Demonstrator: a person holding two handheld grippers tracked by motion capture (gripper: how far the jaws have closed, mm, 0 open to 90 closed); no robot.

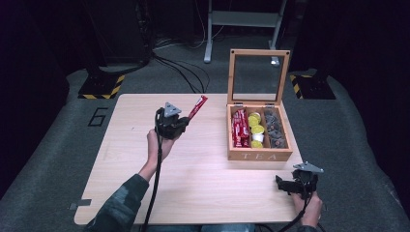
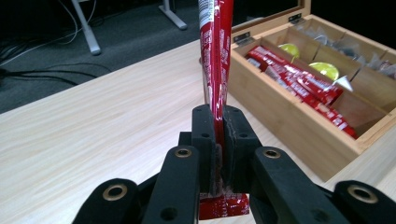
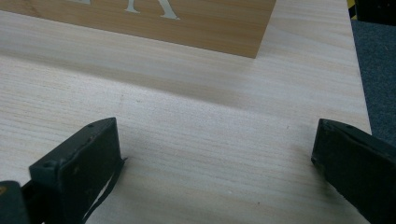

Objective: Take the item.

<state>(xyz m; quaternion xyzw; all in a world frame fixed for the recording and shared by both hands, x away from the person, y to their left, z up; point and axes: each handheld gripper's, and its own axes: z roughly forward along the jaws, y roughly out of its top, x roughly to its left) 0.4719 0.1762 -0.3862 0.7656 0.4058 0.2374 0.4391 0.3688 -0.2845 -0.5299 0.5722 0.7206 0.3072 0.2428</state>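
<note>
Left gripper (image 2: 218,135) pinches one red sachet (image 2: 215,56).

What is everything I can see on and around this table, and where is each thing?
Table: one, pale wood, centre of the room.
Tea box: one, wooden, lid open, on the table's right side.
Held sachet: one, red, clamped in the left gripper, above the table.
Sachets in the box: several, red, left compartment.
Yellow-lidded pots: several, middle compartment.
Grey packets: several, right compartment.
Floor cables: several, black, behind the table.
Left gripper: one, black, jaws shut on the held sachet.
Right gripper: one, black, jaws open, low over the table near the box's front.
</note>
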